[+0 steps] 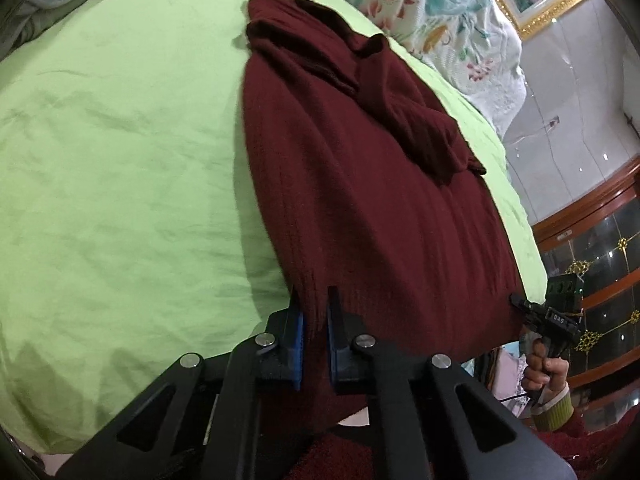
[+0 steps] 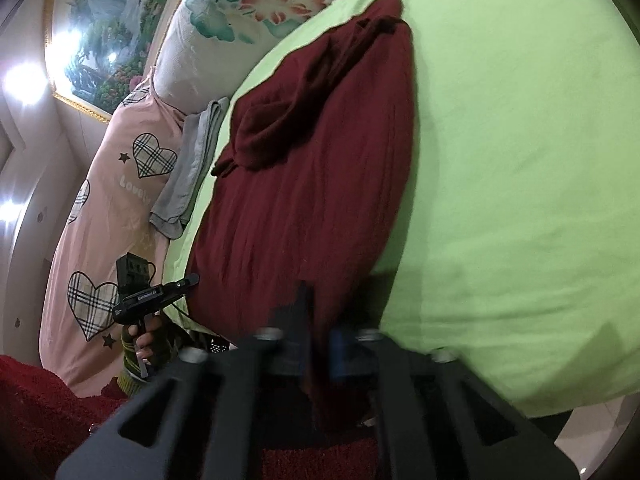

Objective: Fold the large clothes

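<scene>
Green sheet point(image 1: 120, 160), floral quilt point(image 1: 440, 8), heart-print pink cover point(image 2: 112, 208), framed painting point(image 2: 100, 32)

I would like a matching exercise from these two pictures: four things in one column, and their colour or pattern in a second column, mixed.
Things:
1. sweater
2. bed sheet
3. folded cloth
4. pillow

Colours or patterns:
a. pink with plaid hearts
b. light green
c. dark red
d. grey

Pairs: 1-c, 2-b, 3-d, 4-a
</scene>
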`<action>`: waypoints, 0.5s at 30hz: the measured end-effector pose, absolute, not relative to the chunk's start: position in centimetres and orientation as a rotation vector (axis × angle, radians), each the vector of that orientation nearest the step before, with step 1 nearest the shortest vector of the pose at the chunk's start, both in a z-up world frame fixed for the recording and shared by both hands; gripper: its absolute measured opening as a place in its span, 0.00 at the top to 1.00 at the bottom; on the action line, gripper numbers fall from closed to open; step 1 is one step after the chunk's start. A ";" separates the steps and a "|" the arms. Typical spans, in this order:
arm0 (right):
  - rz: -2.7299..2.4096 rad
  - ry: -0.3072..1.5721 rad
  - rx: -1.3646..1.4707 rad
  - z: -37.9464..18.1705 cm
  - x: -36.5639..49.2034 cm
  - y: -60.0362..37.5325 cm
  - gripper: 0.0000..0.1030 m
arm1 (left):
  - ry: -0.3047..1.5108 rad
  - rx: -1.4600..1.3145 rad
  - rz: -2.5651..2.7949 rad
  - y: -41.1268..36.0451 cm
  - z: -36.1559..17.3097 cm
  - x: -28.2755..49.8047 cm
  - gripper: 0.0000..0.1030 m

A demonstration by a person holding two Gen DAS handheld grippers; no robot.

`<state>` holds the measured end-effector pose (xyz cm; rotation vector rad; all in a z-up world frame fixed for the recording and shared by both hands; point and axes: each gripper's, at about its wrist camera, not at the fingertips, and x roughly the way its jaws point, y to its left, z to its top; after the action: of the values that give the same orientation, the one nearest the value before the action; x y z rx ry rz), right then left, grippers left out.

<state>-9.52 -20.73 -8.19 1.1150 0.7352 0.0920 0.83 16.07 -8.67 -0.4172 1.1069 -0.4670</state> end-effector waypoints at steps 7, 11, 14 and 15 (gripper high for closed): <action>0.153 0.572 1.146 -4.9 -9.0 -23.0 0.95 | 0.912 -0.556 -0.533 17.3 -3.9 1.5 0.93; 0.159 0.473 1.144 -2.7 -7.3 -26.1 0.95 | 0.796 -0.550 -0.537 16.9 0.1 4.7 0.93; 0.145 0.394 1.144 -1.0 -5.0 -29.2 0.95 | 0.702 -0.587 -0.527 16.8 2.9 8.4 0.93; 0.125 0.378 1.132 -0.5 -4.0 -30.5 0.95 | 0.686 -0.596 -0.523 16.8 3.5 9.6 0.93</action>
<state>-3.96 -30.49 -0.50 1.1316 0.3777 0.1247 9.61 16.84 3.49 -0.5959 0.6865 -0.5233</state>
